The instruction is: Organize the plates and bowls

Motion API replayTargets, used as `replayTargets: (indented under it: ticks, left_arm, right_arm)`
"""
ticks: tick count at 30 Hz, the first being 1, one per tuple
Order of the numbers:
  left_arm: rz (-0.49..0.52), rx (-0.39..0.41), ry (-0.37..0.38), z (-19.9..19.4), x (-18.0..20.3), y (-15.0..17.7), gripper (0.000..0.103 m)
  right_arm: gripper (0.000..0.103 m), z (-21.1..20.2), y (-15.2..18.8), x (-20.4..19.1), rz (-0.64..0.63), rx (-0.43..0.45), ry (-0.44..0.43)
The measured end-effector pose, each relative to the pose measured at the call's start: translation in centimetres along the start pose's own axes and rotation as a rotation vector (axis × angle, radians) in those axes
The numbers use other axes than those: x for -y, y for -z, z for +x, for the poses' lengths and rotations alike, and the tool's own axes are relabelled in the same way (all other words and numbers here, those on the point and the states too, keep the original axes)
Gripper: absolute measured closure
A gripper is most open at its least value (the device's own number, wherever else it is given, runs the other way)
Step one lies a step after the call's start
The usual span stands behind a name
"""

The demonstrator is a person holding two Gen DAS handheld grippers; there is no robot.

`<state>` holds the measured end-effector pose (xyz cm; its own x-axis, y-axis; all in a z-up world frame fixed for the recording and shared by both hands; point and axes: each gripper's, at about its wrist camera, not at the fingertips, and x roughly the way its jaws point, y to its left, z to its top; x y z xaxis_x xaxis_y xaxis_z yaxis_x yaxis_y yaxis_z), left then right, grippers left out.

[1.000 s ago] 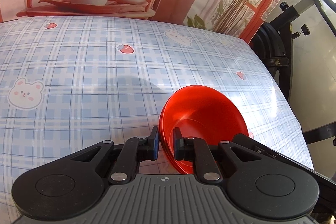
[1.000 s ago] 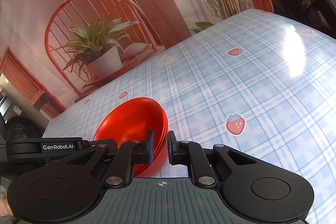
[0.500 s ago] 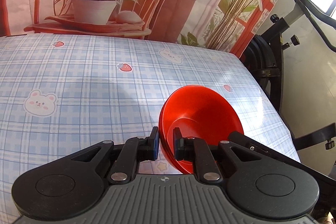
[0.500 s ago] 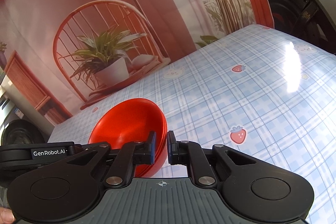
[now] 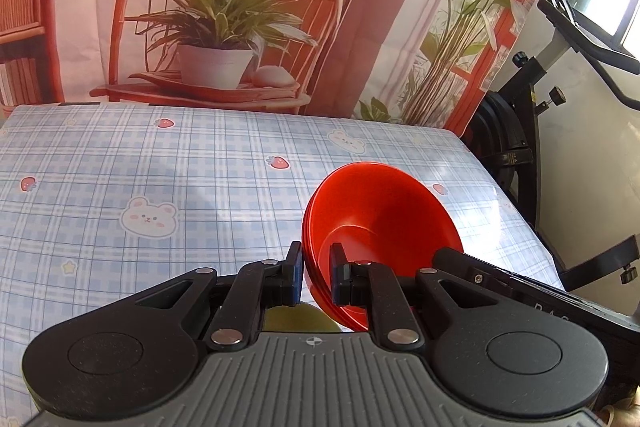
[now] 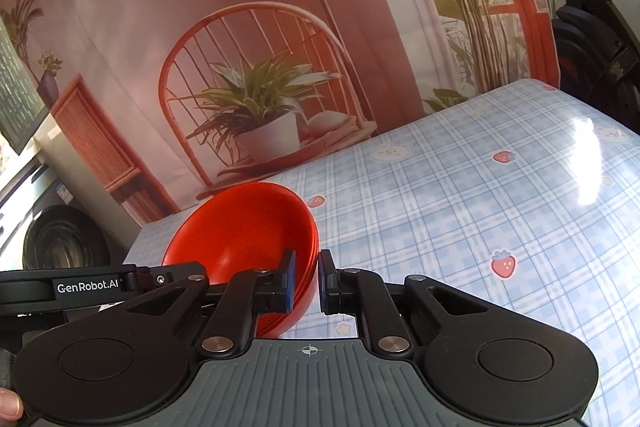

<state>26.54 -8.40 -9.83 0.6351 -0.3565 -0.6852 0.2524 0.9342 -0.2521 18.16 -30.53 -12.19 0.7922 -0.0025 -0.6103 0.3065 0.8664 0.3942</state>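
Observation:
A stack of red bowls [image 5: 376, 223] is held between both grippers above the plaid tablecloth. My left gripper [image 5: 316, 277] is shut on the stack's left rim, one finger inside and one outside. My right gripper [image 6: 307, 281] is shut on the opposite rim of the same red bowls [image 6: 244, 227]. The other gripper's body shows at the edge of each view. A pale green rounded thing [image 5: 300, 321] peeks out below my left gripper; most of it is hidden.
The table [image 5: 140, 163] carries a blue plaid cloth with bears and strawberries. A printed backdrop with a chair and a plant hangs behind it [image 5: 224, 27]. An exercise bike [image 5: 520, 131] stands off the table's right edge.
Both grippers have lifted the bowl stack and tilted upward, so more backdrop and less table shows. The green thing under my left gripper has come into view.

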Motion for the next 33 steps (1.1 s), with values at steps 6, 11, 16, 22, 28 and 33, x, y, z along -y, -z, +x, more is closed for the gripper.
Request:
replayTargets:
  ticks: [6,11,16,22,28,33]
  left_arm:
    - [0.001,0.012,-0.021,-2.5,-1.3,0.6,0.089]
    - [0.014,0.028,-0.048,-4.6,-2.0,1.3,0.088]
    - [0.021,0.030,-0.058,-6.2,-2.6,2.3,0.088]
    - [0.022,0.021,-0.041,-7.4,-3.0,4.0,0.086]
    - [0.003,0.018,-0.021,-7.9,-3.5,5.9,0.086]
    - [-0.030,-0.010,-0.011,-7.3,-3.9,7.8,0.086]
  right_arm:
    - [0.092,-0.7,0.4,-2.5,-0.016,-0.014,-0.027]
    - [0.092,-1.5,0.9,-4.7,-0.052,-0.027,-0.037]
    - [0.092,-2.6,1.8,-6.5,-0.086,-0.043,-0.042]
    - [0.093,-4.0,3.0,-7.6,-0.104,-0.053,-0.030]
    - [0.093,-5.2,4.2,-7.9,-0.111,-0.051,-0.009]
    - [0.093,-5.2,5.5,-7.8,-0.127,-0.071,0.009]
